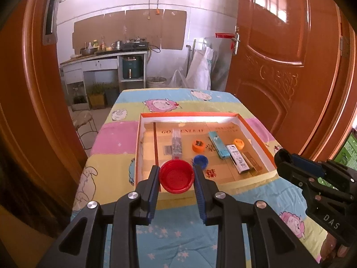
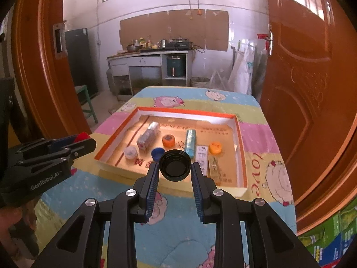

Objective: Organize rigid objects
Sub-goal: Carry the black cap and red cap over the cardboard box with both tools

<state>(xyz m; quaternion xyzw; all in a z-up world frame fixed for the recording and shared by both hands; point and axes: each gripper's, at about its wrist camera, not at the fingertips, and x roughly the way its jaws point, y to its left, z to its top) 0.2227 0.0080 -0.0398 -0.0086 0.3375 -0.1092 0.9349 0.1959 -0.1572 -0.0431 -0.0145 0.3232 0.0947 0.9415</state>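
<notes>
My left gripper (image 1: 176, 176) is shut on a red bottle cap (image 1: 176, 177), held above the near left edge of the orange-rimmed cardboard tray (image 1: 189, 114). My right gripper (image 2: 175, 167) is shut on a black bottle cap (image 2: 175, 167), held over the tray's near edge (image 2: 242, 156). In the tray lie a blue cap (image 1: 200, 161), two orange caps (image 1: 198, 145) (image 1: 238, 144), a white cap (image 2: 130, 151), a clear packet (image 1: 176, 144), a teal box (image 1: 218, 144) and flat packets (image 1: 239, 162). The right gripper shows in the left wrist view (image 1: 287, 158).
The tray sits on a table with a cartoon-sheep cloth (image 1: 116, 140). Orange doors stand on both sides (image 1: 279, 67) (image 2: 40, 78). A kitchen counter (image 1: 100, 55) is behind the table. Green boxes (image 2: 330, 234) lie at the lower right.
</notes>
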